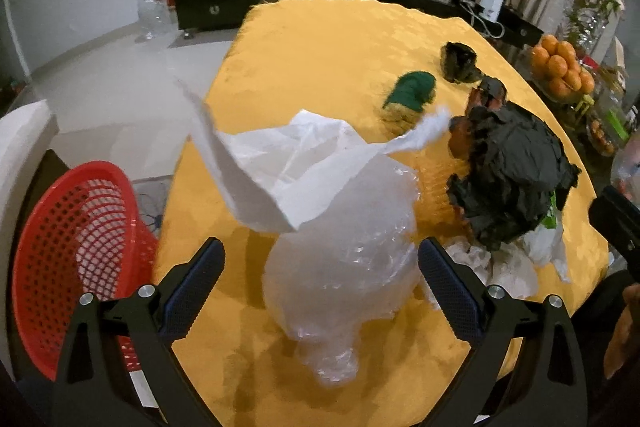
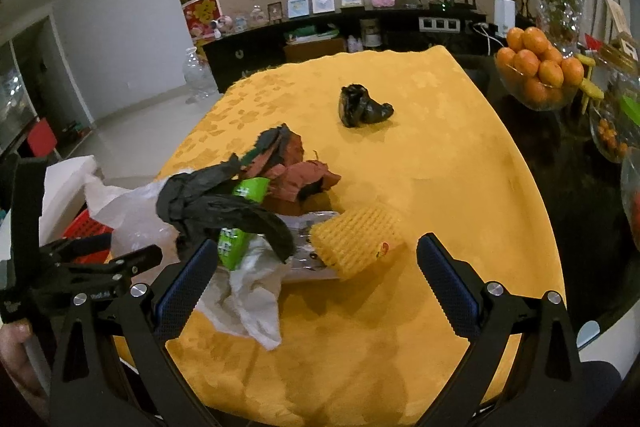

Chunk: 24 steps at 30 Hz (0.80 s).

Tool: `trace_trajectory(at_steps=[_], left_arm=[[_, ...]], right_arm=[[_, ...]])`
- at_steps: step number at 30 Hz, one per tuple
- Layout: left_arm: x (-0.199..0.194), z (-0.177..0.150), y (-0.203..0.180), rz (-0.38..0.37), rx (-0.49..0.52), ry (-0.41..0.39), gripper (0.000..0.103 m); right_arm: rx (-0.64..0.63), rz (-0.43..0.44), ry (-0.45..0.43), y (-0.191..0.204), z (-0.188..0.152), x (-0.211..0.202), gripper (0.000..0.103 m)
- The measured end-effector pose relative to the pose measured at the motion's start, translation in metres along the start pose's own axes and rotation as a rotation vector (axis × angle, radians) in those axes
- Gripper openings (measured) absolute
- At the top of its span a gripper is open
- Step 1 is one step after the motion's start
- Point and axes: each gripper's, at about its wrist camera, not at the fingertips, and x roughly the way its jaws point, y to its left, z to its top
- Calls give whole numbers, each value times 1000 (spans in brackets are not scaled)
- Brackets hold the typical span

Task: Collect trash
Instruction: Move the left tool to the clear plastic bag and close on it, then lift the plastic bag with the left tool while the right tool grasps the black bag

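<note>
The step in hand looks like the approach to the first piece of litter, with nothing yet gripped. The left gripper (image 1: 320, 267) hangs over the near edge of the yellow tablecloth (image 1: 320, 47), its jaws spread wide on either side of a clear plastic bag (image 1: 340, 267) that lies crumpled on the cloth; the pads stand apart from it on both sides, so nothing is pinched. A white plastic sheet (image 1: 276, 171) lies across the top of that bag, one corner sticking up. Just beyond, to the right in the left wrist view, sits a heap of crumpled black plastic (image 1: 512, 171), with a green wad (image 1: 412, 93) and a small black bag (image 1: 460, 63) farther across the table. The red mesh basket (image 1: 80, 255) stands off the table's left edge, below the cloth, and is the likely place for the rubbish. The right gripper (image 2: 316, 279) also has its jaws spread and empty, pointing at a yellow foam fruit net (image 2: 360, 239) lying beside the tangle of black plastic, a green wrapper (image 2: 236, 223) and white tissue (image 2: 256, 303). The next move calls for the left jaws to sink a little and close on the bulk of the clear bag, low enough to catch the film rather than only the loose sheet, which may slide off when lifted towards the basket.
</note>
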Motion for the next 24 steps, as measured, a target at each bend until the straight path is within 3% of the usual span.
trace_trajectory(at_steps=[3, 7, 15, 24], left_arm=[[6, -2, -3, -47, 3, 22, 66], [4, -4, -3, -77, 4, 18, 54], [-20, -14, -3, -103, 2, -11, 50], [-60, -24, 3, -55, 16, -104, 50]], right_arm=[[11, -2, 7, -3, 0, 3, 96], [19, -9, 8, -5, -1, 4, 96], [19, -19, -14, -7, -2, -1, 96], [-84, 27, -54, 25, 0, -9, 96]])
